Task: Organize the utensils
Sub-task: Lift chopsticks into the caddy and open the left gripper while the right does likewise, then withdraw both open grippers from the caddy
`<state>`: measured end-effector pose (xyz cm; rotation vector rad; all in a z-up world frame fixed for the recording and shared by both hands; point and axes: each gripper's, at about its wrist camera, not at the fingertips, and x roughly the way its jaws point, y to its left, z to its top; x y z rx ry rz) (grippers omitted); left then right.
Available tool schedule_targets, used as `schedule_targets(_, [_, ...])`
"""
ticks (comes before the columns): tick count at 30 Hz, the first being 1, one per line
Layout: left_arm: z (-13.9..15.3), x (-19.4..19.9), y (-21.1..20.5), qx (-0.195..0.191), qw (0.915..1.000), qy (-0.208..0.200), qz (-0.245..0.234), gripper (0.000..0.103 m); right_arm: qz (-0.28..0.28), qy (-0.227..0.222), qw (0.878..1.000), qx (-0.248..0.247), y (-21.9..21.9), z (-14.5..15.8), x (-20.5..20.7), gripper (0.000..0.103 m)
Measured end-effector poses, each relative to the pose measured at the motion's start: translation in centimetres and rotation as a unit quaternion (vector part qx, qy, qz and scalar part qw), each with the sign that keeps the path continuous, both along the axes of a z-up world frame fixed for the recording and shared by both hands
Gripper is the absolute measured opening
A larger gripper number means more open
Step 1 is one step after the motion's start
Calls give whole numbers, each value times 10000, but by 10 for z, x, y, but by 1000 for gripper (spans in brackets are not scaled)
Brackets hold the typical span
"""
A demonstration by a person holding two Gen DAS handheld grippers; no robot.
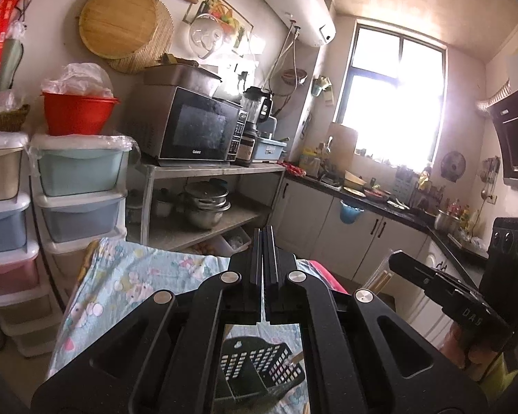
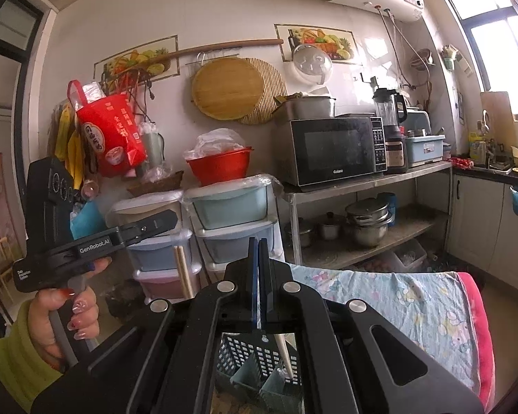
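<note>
Both tools ride high, aimed across the kitchen rather than down at the worktop point(image 2: 414, 296) and its floral cloth. Left tool point(image 1: 264, 231): clenched, pads together, nothing between them. Right tool point(image 2: 259, 241): also clenched; I make out no object in its jaws, though the dark pads crowd the view. My read is that this is a gap between placements, or the close of the job: neither tool carries anything. The task's things sit low between the two tools. The black slotted basket point(image 2: 245, 355) shows only in the small mirrors under each tool, standing on the cloth, divided into compartments. A pair of pale chopsticks point(image 2: 182, 270) rises beside the left tool as seen from the right wrist. The same pair, I judge, shows near the right tool from the left wrist. Long axis near upright with a slight lean, upper ends topmost, lower ends hidden behind the tool bodies. In the right tool's mirror a pale stick drops into one basket compartment; probably that pair, but I cannot confirm which compartment. Next move, if any utensils remain: pitch a tool down to find them, since none loose are in view here, and release the jaws before approaching.
</note>
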<state>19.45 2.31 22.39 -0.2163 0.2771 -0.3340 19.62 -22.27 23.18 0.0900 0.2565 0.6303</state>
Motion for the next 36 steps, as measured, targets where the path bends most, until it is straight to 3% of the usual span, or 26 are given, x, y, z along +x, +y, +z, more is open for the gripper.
schedule_targets(17, [-40, 32, 5, -10, 9986, 521, 69, 2, -134, 622, 9980, -18, 7, -27, 34, 2])
schedule_targets(18, [-42, 34, 6, -1, 9984, 566, 83, 4, -143, 656, 9977, -11, 6, -30, 34, 5])
schedule_targets(20, [-48, 34, 6, 13, 9978, 654, 89, 24, -175, 731, 9972, 4, 5, -35, 36, 15])
schedule_targets(24, [-59, 33, 6, 130, 9972, 719, 157, 30, -235, 831, 9963, 22, 1, -45, 37, 19])
schedule_targets(26, [-64, 32, 6, 154, 9968, 762, 175, 39, -270, 866, 9959, 35, -2, -49, 36, 25])
schedule_targets(36, [-81, 28, 10, 201, 9953, 898, 316, 68, -365, 1017, 9941, -3, -12, -66, 30, 34])
